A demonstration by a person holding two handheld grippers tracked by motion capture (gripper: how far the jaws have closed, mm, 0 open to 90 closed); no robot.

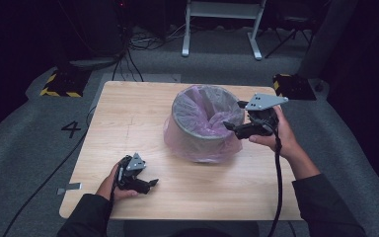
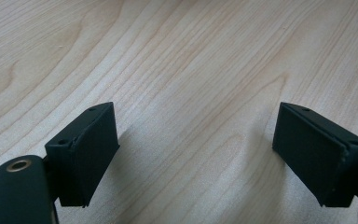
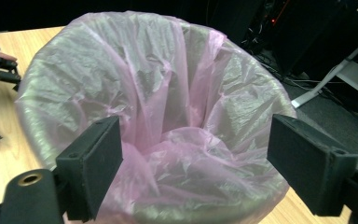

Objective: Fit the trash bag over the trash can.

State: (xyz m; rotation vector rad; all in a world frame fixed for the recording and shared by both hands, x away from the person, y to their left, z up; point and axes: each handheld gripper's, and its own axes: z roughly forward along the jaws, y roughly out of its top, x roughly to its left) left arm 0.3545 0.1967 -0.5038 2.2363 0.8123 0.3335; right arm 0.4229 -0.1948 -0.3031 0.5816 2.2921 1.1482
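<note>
bin (image 1: 205, 129): mid-table, pink liner (image 3: 168, 116) draped over its rim, ready for tucking.
right gripper (image 1: 233, 127): jaws apart at the bin's right rim, holding nothing.
left gripper (image 1: 150, 185): jaws apart, parked on the near-left table (image 2: 177, 70).

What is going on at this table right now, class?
A person holds a two-jaw gripper in each hand at a wooden table. The right gripper hovers open at the rim of a small bin lined with a pink plastic bag, its jaws either side of the near edge but not pinching it. The left gripper rests open low over bare wood, holding nothing.
</note>
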